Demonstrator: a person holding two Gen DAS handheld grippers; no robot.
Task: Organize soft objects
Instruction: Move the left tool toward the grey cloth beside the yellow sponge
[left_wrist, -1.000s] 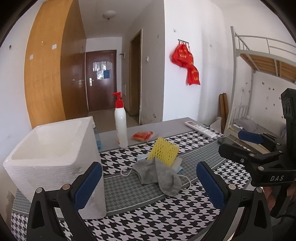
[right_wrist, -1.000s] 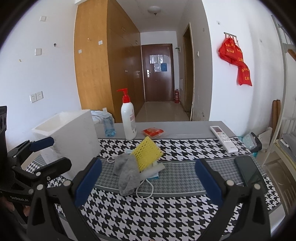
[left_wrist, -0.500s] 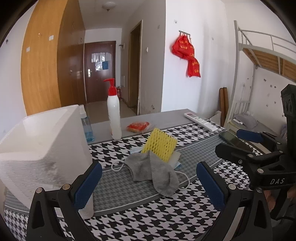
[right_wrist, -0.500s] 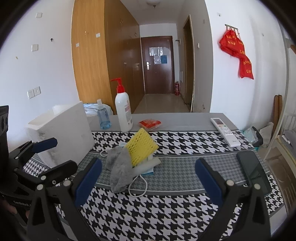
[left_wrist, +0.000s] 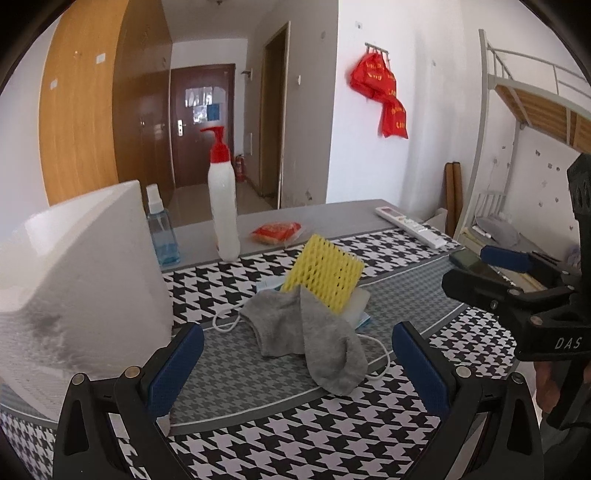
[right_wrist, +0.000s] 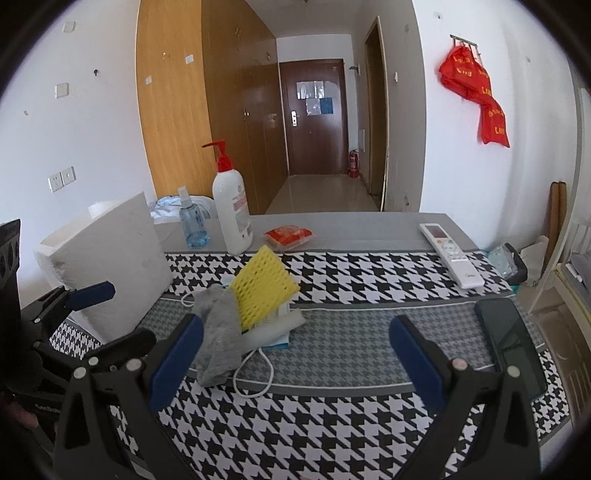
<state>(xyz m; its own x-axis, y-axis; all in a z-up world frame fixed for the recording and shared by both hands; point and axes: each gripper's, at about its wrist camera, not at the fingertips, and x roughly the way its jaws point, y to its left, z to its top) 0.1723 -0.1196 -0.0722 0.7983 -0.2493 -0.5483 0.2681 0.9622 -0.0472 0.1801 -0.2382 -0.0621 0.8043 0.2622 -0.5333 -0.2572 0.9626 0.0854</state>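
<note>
While we hold both tools above the near edge of the desk (left_wrist: 332, 214), each stands released with nothing between its blue pads: the left tool (left_wrist: 297, 363) and the right tool (right_wrist: 295, 360). Since a second ago we have sunk lower and come closer. The white foam box (left_wrist: 81, 295) at the left edge showed us its open top then; now we see only its side wall, which fills more of the left view. The pile has grown larger in both views and sits between our pads, at the middle of the houndstooth cloth (right_wrist: 332, 435). In it, the grey sock (left_wrist: 314, 332) drapes over the front, the yellow foam net (left_wrist: 323, 277) leans tilted behind it, touching it, and a white cable (right_wrist: 255, 373) loops out from underneath toward the near edge. Nothing in the pile itself has shifted. Along the far edge stand the pump bottle (right_wrist: 232, 210), the blue spray bottle (right_wrist: 192, 221) and an orange packet (right_wrist: 288, 234); the remote (right_wrist: 450, 254) lies toward the far right corner, the phone (right_wrist: 513, 339) by the right edge.
</note>
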